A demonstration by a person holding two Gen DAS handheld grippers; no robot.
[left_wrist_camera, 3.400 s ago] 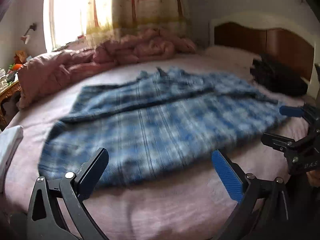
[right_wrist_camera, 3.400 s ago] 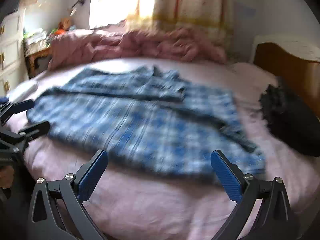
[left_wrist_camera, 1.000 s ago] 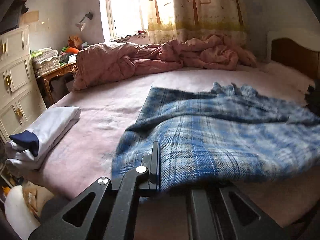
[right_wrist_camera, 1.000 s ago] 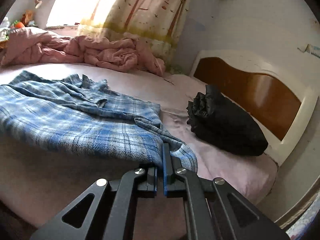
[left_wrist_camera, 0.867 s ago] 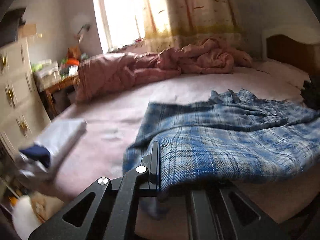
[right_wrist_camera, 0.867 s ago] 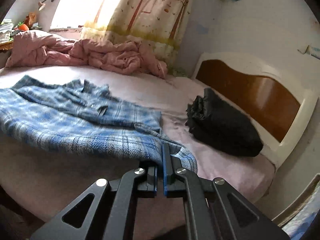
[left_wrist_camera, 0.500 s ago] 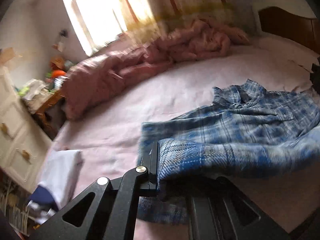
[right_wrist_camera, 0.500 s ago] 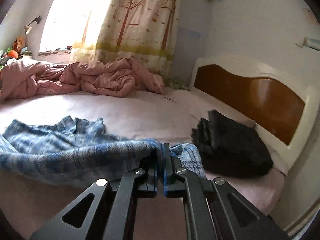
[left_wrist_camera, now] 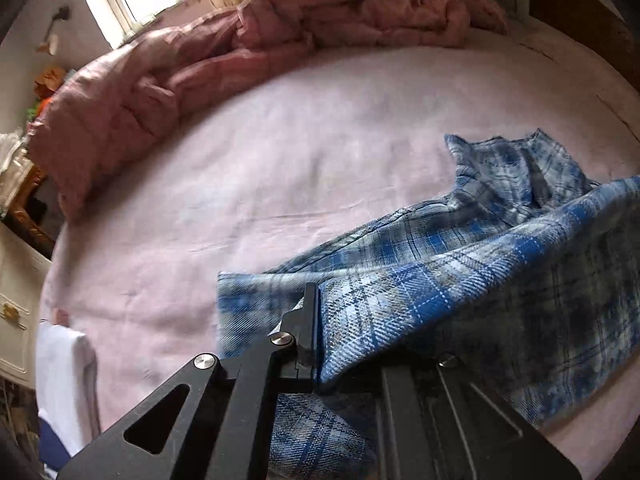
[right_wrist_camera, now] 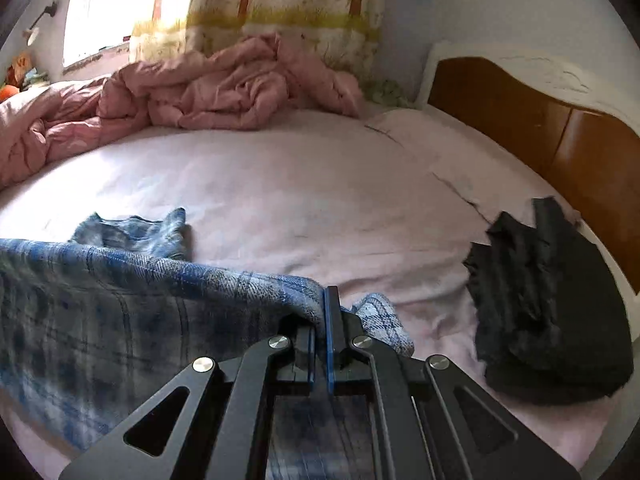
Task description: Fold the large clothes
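Wide bed under a pale pink sheet (left_wrist_camera: 320, 168), crumpled pink quilt (right_wrist_camera: 224, 92) along the far edge. Blue plaid flannel shirt (left_wrist_camera: 460, 280) lifted off the sheet, collar trailing. Black folded garment (right_wrist_camera: 552, 312) by the headboard. Left gripper (left_wrist_camera: 316, 320) and right gripper (right_wrist_camera: 322, 320) clamped on shirt corners.

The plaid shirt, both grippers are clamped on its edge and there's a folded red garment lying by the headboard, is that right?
Not quite. Both the left gripper and right gripper are shut on the plaid shirt, but the folded garment by the headboard is black, as the right wrist view shows.
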